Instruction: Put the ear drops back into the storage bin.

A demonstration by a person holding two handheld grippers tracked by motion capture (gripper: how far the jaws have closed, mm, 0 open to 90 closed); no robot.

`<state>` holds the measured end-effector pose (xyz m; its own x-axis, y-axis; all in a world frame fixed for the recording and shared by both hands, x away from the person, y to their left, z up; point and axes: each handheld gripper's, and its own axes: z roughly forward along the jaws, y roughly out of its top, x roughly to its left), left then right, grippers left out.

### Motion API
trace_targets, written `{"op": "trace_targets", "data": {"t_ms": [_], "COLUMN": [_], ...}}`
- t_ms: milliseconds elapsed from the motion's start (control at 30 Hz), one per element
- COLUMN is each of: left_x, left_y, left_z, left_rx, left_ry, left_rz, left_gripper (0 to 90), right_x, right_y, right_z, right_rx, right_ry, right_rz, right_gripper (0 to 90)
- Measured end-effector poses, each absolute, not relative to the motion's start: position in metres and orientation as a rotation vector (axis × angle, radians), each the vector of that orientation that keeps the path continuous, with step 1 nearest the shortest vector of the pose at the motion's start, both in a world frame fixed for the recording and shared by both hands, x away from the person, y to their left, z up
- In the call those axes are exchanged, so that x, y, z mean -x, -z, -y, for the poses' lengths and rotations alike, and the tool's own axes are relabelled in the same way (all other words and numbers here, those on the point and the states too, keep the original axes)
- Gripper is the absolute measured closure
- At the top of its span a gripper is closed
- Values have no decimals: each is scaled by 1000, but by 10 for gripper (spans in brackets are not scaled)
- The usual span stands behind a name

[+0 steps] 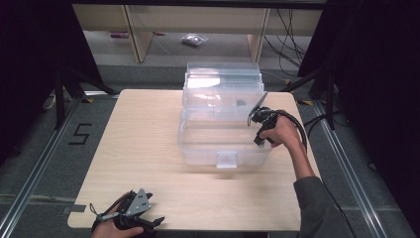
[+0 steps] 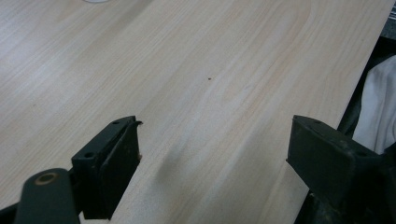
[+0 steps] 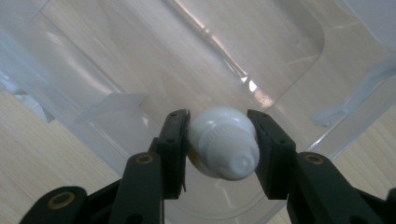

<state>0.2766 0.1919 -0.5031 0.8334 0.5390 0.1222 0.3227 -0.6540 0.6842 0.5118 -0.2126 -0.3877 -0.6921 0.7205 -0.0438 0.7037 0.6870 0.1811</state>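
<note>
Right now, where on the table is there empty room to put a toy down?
Free: the wooden table left of the clear plastic bin, and the strip between the bin's front and the left gripper. Crowded: right of the bin, where the right gripper holds a white bottle.

Clear plastic bin with raised lid stands toward the table's far edge, right gripper held at its right wall, left gripper resting near the table's near-left corner.
</note>
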Motion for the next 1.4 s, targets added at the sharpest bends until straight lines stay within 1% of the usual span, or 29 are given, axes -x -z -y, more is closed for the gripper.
{"op": "trace_targets", "data": {"t_ms": [133,200,233,267,300,333,433,667,800,833,867,900,967,1100,1133,1200,1233,1267,1300,1367,1400], "left_x": [-276,-276,-277,-276,-276,-277,-275,-275,-276,-277,-277,-277,-275,-277,-276,-277,-277,-277,-276,-276,-276], "left_y": [503,504,503,504,504,503,504,504,504,503,503,503,504,503,504,503,503,503,504,504,504], "left_z": [-192,-191,-192,-191,-191,-192,-191,-191,-191,-192,-192,-192,-191,-192,-191,-192,-192,-192,-192,-192,-192], "left_rx": [-2328,-2323,-2333,-2321,-2324,-2334,-2318,-2322,-2323,-2333,-2332,-2332,-2321,-2333,-2320,-2333,-2333,-2332,-2323,-2322,-2323], "left_ry": [-410,-404,-416,-403,-405,-416,-402,-404,-403,-415,-413,-412,-404,-418,-402,-413,-413,-413,-402,-405,-404], "left_rz": [-634,-647,-624,-649,-649,-623,-649,-644,-646,-623,-627,-627,-645,-626,-652,-624,-624,-626,-649,-648,-648], "left_gripper": [164,164,164,164,164,164,164,163,164,164,164,164,163,163,164,163,163,163,164,164,163], "right_x": [-514,-516,-517,-515,-516,-517,-519,-521,-524,-524,-526,-525,-526,-525,-527,-528,-528,-526,-530,-529,-531], "right_y": [391,393,394,394,395,398,401,408,411,411,413,413,415,415,417,420,420,418,421,421,421], "right_z": [210,211,211,208,209,211,214,212,213,212,214,211,212,206,207,208,208,203,207,207,209], "right_rx": [-1209,-1173,-1188,-1273,-1287,-1245,-1228,-1309,-1277,-1285,-1225,-1294,-1247,-1328,-1279,-1246,-1246,-1318,-1234,-1255,-1171], "right_ry": [-185,-196,-198,-176,-164,-175,-162,-145,-156,-143,-145,-127,-144,-108,-118,-125,-125,-104,-118,-118,-130], "right_rz": [-2786,-2796,-2791,-2788,-2791,-2787,-2798,-2792,-2809,-2802,-2810,-2793,-2816,-2791,-2802,-2817,-2817,-2798,-2821,-2817,-2825], "right_gripper": [603,603,603,603,603,603,603,603,603,603,602,602,603,603,603,603,603,603,603,602,603]}}
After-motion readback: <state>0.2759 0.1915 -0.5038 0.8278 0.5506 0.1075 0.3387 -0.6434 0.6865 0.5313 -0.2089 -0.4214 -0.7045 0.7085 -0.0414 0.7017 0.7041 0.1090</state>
